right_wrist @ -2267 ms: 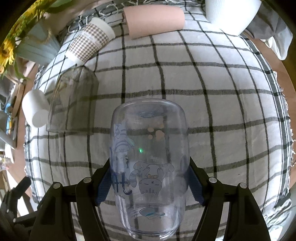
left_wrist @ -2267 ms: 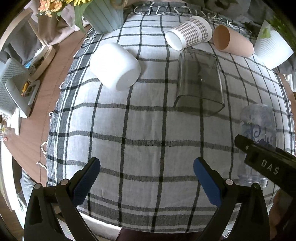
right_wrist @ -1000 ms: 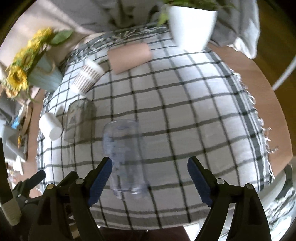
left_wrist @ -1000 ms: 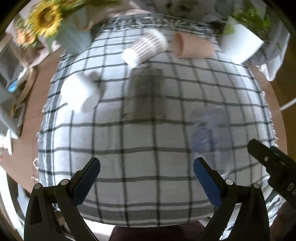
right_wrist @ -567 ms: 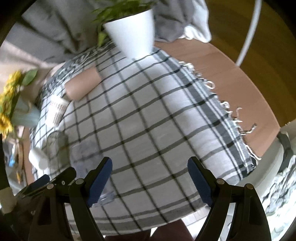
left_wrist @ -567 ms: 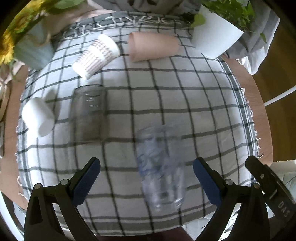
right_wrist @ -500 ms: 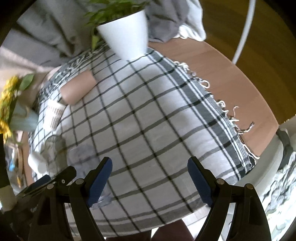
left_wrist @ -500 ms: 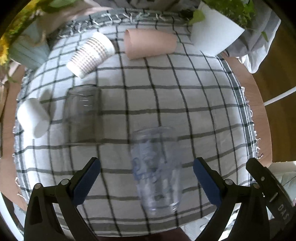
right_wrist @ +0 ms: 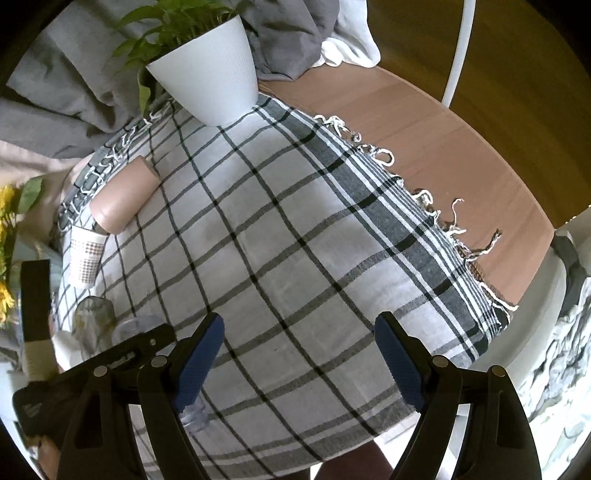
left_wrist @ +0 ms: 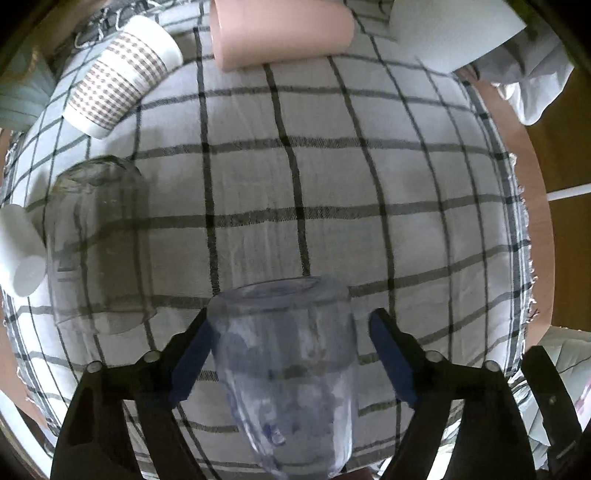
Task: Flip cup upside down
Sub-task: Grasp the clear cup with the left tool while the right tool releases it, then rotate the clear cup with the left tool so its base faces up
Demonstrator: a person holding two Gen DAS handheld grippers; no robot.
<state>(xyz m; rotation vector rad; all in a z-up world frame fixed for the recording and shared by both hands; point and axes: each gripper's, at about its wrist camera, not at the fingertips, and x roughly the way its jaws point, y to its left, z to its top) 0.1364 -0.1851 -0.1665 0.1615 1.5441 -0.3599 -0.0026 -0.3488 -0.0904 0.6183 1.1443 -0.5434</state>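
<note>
A clear plastic cup with blue cartoon prints [left_wrist: 288,365] lies on its side on the checked cloth [left_wrist: 332,177], its base pointing away from me. My left gripper [left_wrist: 291,354] is open, its blue pads on either side of the cup; the left pad [left_wrist: 192,365] is close to the cup wall, and a gap shows beside the right pad. In the right wrist view a bit of the cup [right_wrist: 195,411] shows low at the left behind the left gripper. My right gripper [right_wrist: 299,365] is open and empty above the cloth's near right part.
A clear glass [left_wrist: 99,243], a white cup [left_wrist: 18,258], a checked paper cup [left_wrist: 118,74] and a pink cup [left_wrist: 280,29] lie on their sides. A white plant pot [right_wrist: 210,70] stands at the far edge. Bare wooden table [right_wrist: 443,155] lies right of the cloth.
My right gripper let go of the clear cup and pulled back to the right. My left gripper swung right and came down around the lying cup, still open.
</note>
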